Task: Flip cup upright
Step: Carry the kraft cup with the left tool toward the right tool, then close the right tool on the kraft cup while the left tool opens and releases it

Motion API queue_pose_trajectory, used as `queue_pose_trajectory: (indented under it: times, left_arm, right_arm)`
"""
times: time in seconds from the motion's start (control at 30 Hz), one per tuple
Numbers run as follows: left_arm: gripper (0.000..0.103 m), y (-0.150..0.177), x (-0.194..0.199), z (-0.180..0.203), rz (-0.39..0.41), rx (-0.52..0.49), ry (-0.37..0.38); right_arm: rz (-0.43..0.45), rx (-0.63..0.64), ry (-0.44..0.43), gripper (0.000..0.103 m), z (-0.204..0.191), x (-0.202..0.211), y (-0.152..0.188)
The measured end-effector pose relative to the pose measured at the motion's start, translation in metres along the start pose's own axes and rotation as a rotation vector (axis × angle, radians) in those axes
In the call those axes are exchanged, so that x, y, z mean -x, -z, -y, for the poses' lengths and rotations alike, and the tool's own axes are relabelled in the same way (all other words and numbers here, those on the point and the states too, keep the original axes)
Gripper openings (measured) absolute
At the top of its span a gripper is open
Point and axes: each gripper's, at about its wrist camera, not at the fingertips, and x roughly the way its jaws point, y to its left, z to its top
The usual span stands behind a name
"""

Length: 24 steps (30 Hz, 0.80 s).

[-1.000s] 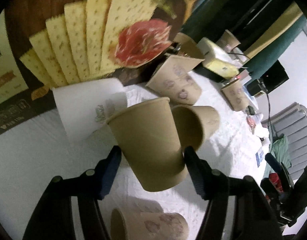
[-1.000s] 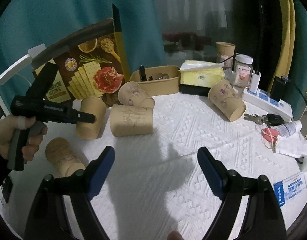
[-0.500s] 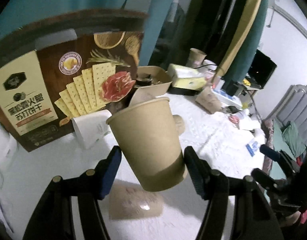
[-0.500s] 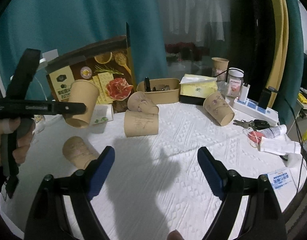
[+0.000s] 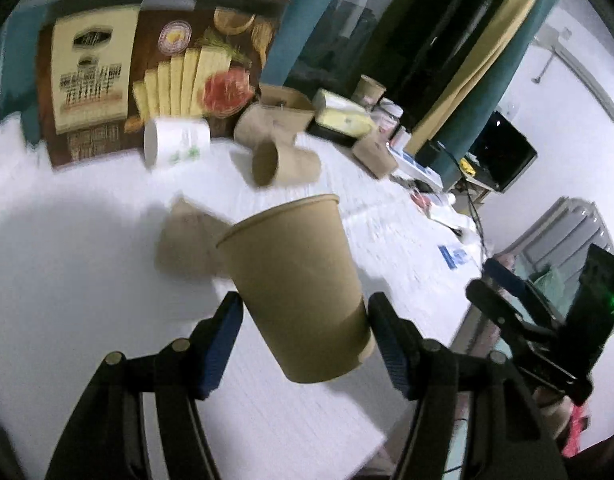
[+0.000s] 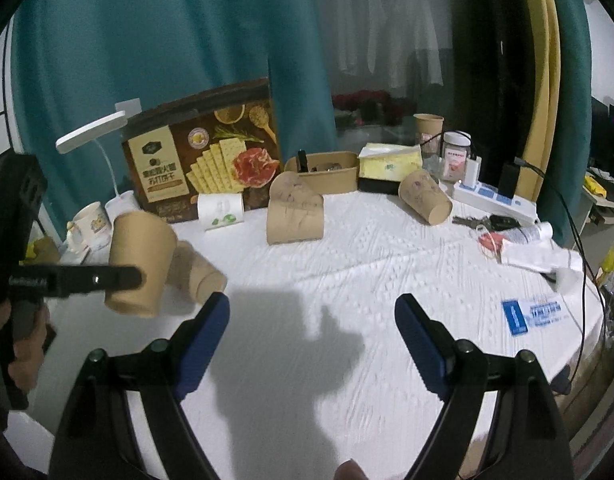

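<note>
— Lifted and swung away from the cracker box (image 6: 201, 156), is it?

— Yes. The left gripper (image 5: 303, 322) now holds the plain brown cup (image 5: 297, 280) mouth-up, tilted, clear of the white tablecloth (image 6: 347, 280), jaws clamped on its lower wall.

— And the right gripper (image 6: 313, 330)?

— Jaws wide, empty, angled down in front of the box.

— Writing?

— Box lettering is probably Chinese; too blurred to read.

The held cup (image 5: 295, 276) hangs above the table (image 5: 67, 272) (a fallen cup (image 5: 187, 240) lies just behind), cracker box (image 5: 147, 84) rearmost.
</note>
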Motion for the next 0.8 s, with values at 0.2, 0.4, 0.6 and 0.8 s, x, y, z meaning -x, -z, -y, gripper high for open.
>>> queue_pose_trajectory:
  times: [0.2,0.4,0.6,0.8]
  left_arm:
    - [0.065,0.047,-0.015,-0.002,-0.048,0.119,0.036]
    - [0.065,0.073,-0.034,-0.003,-0.102,0.171,0.031]
    - [0.065,0.080,-0.047,-0.001,-0.142,0.185,0.006]
    - [0.074,0.079,-0.049,-0.005,-0.155,0.198,0.006]
  right_arm:
    - [-0.029,-0.004,-0.009,0.083,0.005,0.010,0.026]
    - [-0.051,-0.007,-0.016,0.083,0.010,0.013,0.043]
    - [-0.067,-0.024,-0.019,0.083,0.014,0.009,0.051]
    - [-0.079,-0.018,-0.006,0.083,0.013,0.005,0.051]
